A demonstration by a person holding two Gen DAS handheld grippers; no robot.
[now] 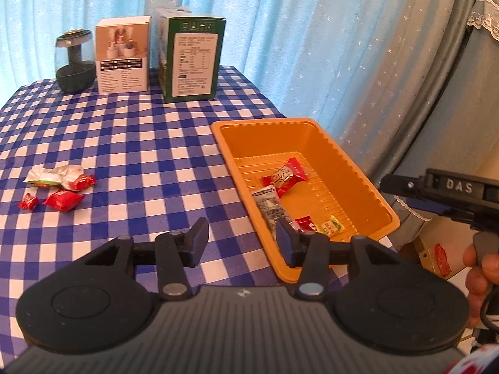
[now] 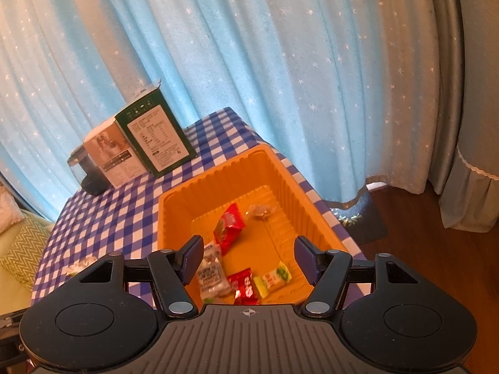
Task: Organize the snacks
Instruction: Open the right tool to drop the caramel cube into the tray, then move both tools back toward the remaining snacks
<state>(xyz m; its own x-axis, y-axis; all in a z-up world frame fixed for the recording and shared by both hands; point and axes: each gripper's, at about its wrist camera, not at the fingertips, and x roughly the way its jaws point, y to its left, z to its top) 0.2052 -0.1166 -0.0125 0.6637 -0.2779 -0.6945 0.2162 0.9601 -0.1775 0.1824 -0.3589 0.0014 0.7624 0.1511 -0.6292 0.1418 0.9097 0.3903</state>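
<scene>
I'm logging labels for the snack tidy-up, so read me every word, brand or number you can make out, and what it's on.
"DAS": raised letters on the right gripper's black body.
Green box: a printed table and text, too small to read.
White box: picture and text rows, too small to read.
Snack wrappers in the orange tray and on the checked cloth: print blurred, unreadable.

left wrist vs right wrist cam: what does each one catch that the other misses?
Left wrist only: the loose snacks lying on the checked tablecloth, the open, empty left gripper, and the hand holding the other tool.
Right wrist only: the open, empty right gripper over the tray, a clear-wrapped candy near its far end, and the wood floor.
Both: the orange tray with snacks inside, the green box, the white box and the blue curtain.
</scene>
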